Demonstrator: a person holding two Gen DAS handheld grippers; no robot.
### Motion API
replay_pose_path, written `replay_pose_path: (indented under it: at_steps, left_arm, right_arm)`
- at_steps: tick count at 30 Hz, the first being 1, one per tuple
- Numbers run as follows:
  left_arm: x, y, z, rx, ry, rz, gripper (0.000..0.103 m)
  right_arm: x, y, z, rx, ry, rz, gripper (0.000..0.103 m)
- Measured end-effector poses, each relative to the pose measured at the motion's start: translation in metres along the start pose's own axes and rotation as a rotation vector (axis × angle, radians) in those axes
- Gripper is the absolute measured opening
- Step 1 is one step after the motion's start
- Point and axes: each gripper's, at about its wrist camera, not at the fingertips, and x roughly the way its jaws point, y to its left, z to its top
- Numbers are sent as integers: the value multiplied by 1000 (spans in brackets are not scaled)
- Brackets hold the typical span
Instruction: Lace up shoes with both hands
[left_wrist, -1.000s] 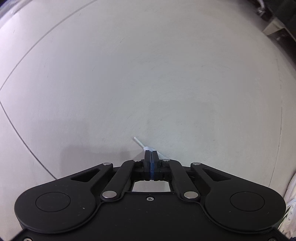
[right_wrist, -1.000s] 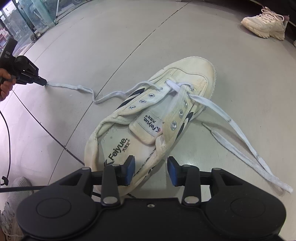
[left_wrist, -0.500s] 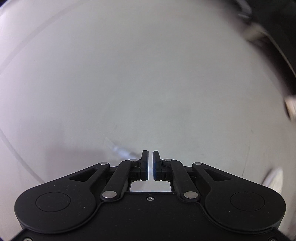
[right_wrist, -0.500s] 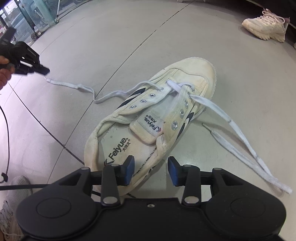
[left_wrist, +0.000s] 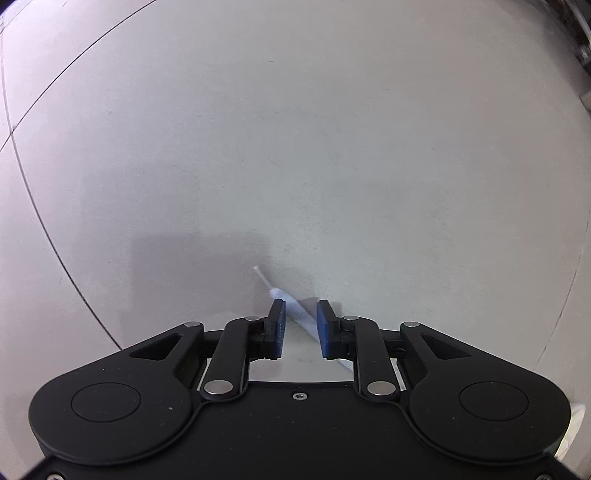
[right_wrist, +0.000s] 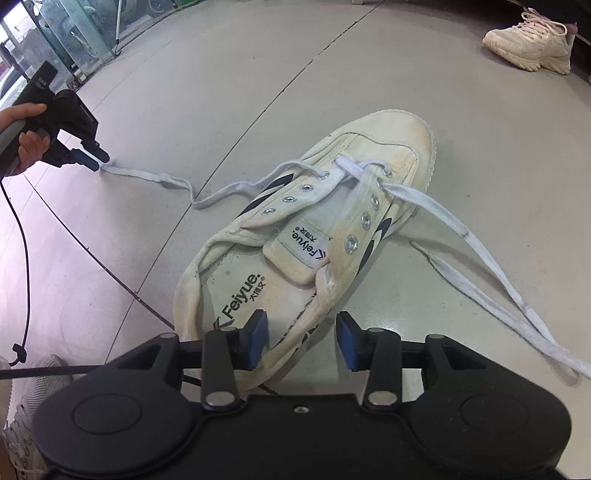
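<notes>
A cream canvas shoe (right_wrist: 369, 155) lies on the floor, its toe pointing away, with white lace through the front eyelets only. One lace end (right_wrist: 147, 175) trails left to my left gripper (right_wrist: 98, 160), held in a hand (right_wrist: 27, 138). In the left wrist view the left gripper (left_wrist: 300, 302) points down and its jaws are opening. The lace tip (left_wrist: 291, 308) lies on the floor between the pads, and they do not press it. The other lace end (right_wrist: 461, 229) runs off to the right. My right gripper (right_wrist: 301, 330) stands open above the shoe's heel-side rim.
A beige chunky sneaker (right_wrist: 528, 44) sits far back right. Glass panels (right_wrist: 74, 37) stand at the back left. A black cable (right_wrist: 22, 258) hangs from the left gripper, and a person's shoe (right_wrist: 33, 380) is at the lower left. Dark seams (right_wrist: 110, 269) cross the grey floor.
The left gripper was shut on the lace tip, let it go and lifted off. It now sits over the tip with its jaws wider apart. The right gripper and shoe have not moved.
</notes>
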Motion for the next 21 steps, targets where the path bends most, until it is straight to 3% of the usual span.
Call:
replay_pose_path:
  at_steps: [5,11,14,15,18,21]
  left_arm:
    - [0,-17,0,-26,14,82,31]
    - [-9,-35,-7,-5,-10,90,27]
    - [-14,-40,-14,17,-40,46,13]
    - [-16,-42,-17,32,-61,28,2]
    - [-22,-43,-26,74,-94,-5,2]
    - [-49,-60,-45,225,-232,-155,1]
  right_arm:
    - [1,-3,-2,14,-10,18,40]
    - [2,-8,-5,39,-24,42,41]
    - [2,-9,-6,44,-28,44,41]
    - [1,-8,-6,46,-29,44,41]
    - [1,-7,-7,50,-33,42,41]
    - [0,-6,-9,51,-37,36,41]
